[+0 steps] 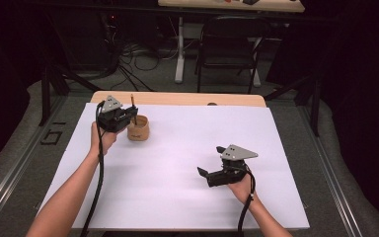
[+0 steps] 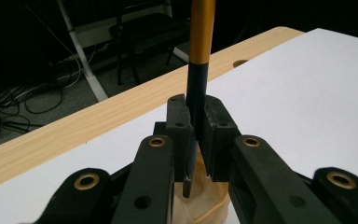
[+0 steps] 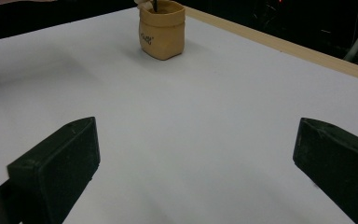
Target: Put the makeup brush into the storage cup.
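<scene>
Your left gripper (image 1: 128, 116) is clamped on a pencil-like stick (image 2: 199, 70), its 2 jaws pressed flat against the dark lower part of the shaft with only the stick's width between them. In the left gripper view the stick stands nearly upright: an orange-yellow upper section rises out of the top of the frame, the dark section passes between the pads, and its lower end hangs just inside the mouth of the tan cup (image 2: 200, 205) below the jaws. Whether the tip touches the cup's bottom you cannot tell.

In the high view the tan cup (image 1: 137, 129) sits on the white sheet (image 1: 177, 163) near the far left part of the table, touching or just beside your left gripper, with the stick (image 1: 133, 104) poking up above it.

Your right gripper (image 1: 211, 174) is released and holds nothing. Its 2 jaws stand wide apart in the right gripper view, with bare white sheet between them. It hovers low over the near right part of the sheet, well apart from the cup (image 3: 162, 30), and its jaws point toward the cup.
</scene>
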Demonstrator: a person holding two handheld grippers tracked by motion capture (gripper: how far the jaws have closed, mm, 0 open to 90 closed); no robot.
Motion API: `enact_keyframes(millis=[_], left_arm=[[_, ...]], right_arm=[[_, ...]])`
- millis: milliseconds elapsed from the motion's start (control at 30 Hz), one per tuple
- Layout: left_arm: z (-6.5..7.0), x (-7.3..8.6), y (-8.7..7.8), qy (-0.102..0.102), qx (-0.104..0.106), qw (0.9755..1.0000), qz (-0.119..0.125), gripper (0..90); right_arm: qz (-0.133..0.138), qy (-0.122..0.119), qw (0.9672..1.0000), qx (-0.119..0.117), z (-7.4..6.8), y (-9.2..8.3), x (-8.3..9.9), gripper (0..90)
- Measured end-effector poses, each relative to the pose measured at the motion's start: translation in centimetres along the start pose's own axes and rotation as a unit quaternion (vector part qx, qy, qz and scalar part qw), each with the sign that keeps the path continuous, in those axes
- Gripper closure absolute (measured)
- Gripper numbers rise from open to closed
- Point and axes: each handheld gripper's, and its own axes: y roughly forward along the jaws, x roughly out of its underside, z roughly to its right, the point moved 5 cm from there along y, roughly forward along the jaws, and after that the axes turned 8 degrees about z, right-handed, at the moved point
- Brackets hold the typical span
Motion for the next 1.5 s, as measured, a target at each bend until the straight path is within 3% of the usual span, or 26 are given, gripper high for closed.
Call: enact_keyframes(millis=[700, 767, 900, 1000, 1200, 1500], left_arm=[[-0.3, 0.6, 0.7, -0.001, 0.001, 0.9998, -0.017, 81.3], [-0.4, 0.7, 0.7, -0.003, 0.004, 0.9997, -0.024, 70.4], [-0.5, 0.6, 0.5, -0.010, -0.003, 0.9996, -0.027, 36.0], [-0.5, 0.4, 0.0, -0.009, -0.003, 0.9997, -0.025, 19.8], [0.1, 0.0, -1.1, 0.007, 0.001, 0.9997, -0.021, 9.7], [1.2, -0.4, -2.6, 0.014, 0.016, 0.9997, -0.011, 2.9]], right_arm=[[0.000, -0.001, 1.0000, -0.001, 0.0, 0.0, 0.0, 0.2], [0.000, -0.002, 1.0000, -0.001, 0.0, 0.0, -0.1, 0.2], [0.002, 0.001, 1.0000, -0.001, 0.1, -0.1, -0.1, 0.1], [0.003, 0.006, 1.0000, -0.002, 0.1, -0.2, -0.1, 0.0], [0.003, 0.004, 1.0000, -0.005, 0.0, -0.2, -0.2, 0.0], [0.013, 0.000, 0.9999, 0.003, 0.2, -0.6, -0.5, 0.0]])
